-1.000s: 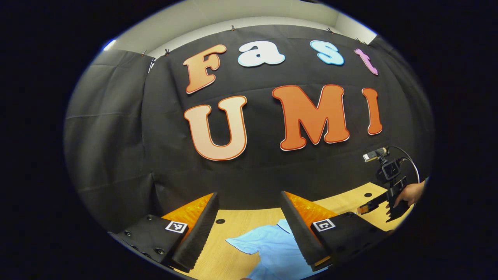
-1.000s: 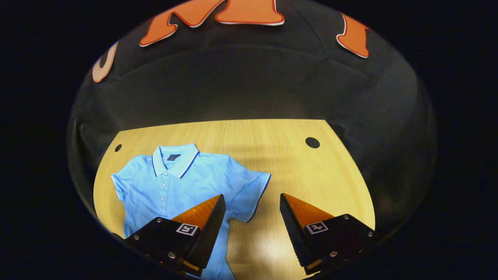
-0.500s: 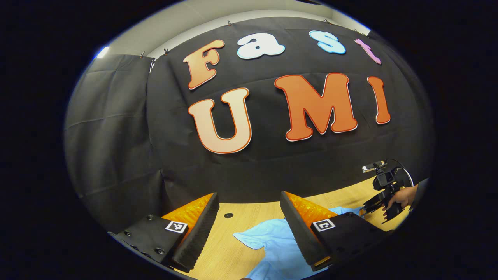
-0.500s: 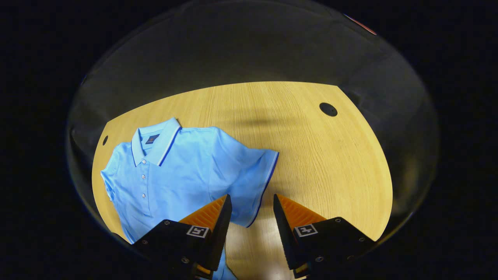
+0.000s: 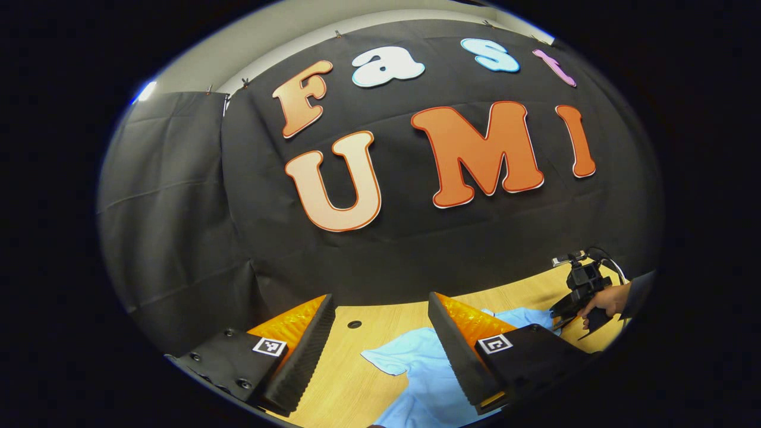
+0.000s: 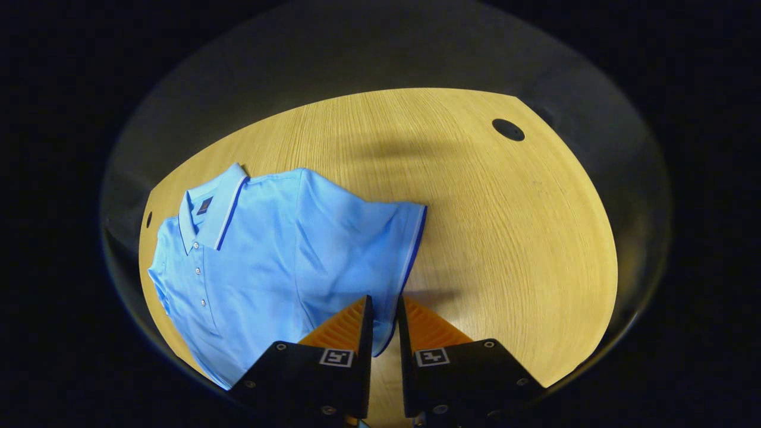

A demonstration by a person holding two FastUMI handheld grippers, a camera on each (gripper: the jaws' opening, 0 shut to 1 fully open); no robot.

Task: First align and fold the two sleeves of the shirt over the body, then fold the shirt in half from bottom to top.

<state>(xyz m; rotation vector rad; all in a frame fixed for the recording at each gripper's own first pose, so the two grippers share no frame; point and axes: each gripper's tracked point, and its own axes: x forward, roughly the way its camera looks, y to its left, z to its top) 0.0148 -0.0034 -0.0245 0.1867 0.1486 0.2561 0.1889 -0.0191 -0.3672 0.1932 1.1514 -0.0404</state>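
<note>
The light blue short-sleeved polo shirt with dark-trimmed collar and cuffs (image 6: 261, 249) lies face up and flat on the pale wood-grain table (image 6: 511, 238), its collar toward the far left and one sleeve (image 6: 380, 249) spread out to the side, its dark-edged cuff running down toward the right gripper (image 6: 384, 309). Over the last second that gripper has dropped low over the table and narrowed its fingers from a wide gap to a thin slot, and the lower corner of the sleeve's hem now sits right in that slot. The fingers look almost closed around the cloth, but their tips hide the contact, so whether both already press on the fabric cannot be told from here. In the left gripper view, the same right gripper appears far off at the right, held in a person's hand (image 5: 600, 300) down at the shirt's edge, lower than it was a second ago. The left gripper (image 5: 380, 324) has barely moved: it hovers above the near part of the shirt with its fingers spread wide and nothing between them, the other sleeve (image 5: 395, 356) lying on the table below the gap. Judging from this, the first sleeve fold is only starting: the right side is taking its pinch, the left has not begun to descend, and neither sleeve is yet over the body.
</note>
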